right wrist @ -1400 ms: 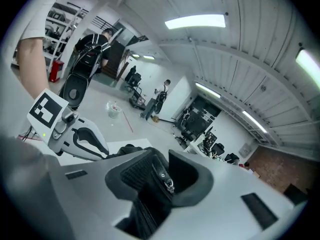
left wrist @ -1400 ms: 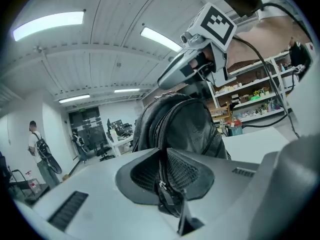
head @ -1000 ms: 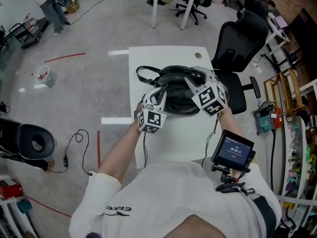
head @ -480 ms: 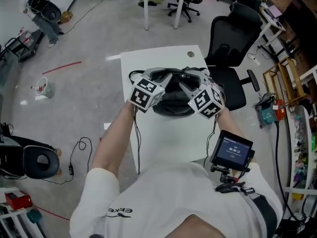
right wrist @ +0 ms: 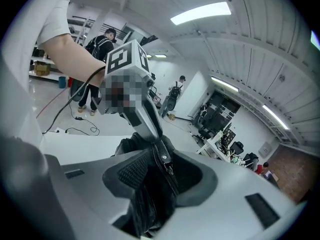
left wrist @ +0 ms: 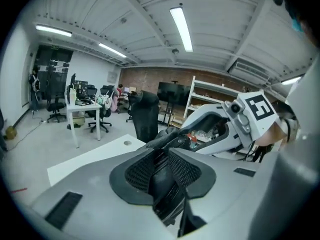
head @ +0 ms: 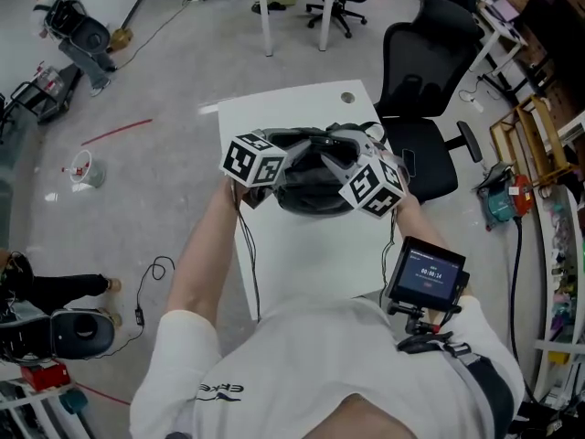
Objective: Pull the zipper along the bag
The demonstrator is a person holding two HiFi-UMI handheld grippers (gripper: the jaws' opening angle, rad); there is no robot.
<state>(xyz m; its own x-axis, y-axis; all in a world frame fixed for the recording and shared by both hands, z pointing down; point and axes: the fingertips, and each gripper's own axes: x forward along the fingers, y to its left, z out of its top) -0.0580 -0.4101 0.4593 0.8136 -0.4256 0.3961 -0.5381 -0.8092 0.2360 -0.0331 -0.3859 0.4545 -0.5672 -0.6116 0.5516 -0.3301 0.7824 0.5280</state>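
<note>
Black and slumped, the bag (head: 307,190) sits over the far half of the white table (head: 311,254), roughly midway between the table's left and right edges; whether its full weight rests on the tabletop I can't make out from where I stand; both tools are at it, one from each side of the table; the left gripper (left wrist: 161,170) comes in from the table's left edge, and its two mesh-faced pads are pressed together on a fold of the bag, with a ribbed black strip pinched between them; the right gripper (right wrist: 162,176) comes in from the table's right edge, its pads likewise closed on dark fabric, and the zipper (right wrist: 163,157) runs straight up between them, a small round stud showing on the slider just past the pads; the two tools meet nose to nose above the table's far half, the left one's tip almost touching the stretch of bag that the right one grips; each carries its marker cube, the left one's (head: 253,159) near the table's left edge, the right one's (head: 373,187) near the right edge; a round cable hole (head: 346,98) shows in the table's far right corner; a black office chair (head: 425,71) stands just beside that same corner, off the table; a small lit screen (head: 426,273) hangs by the table's near right corner, at the person's chest
</note>
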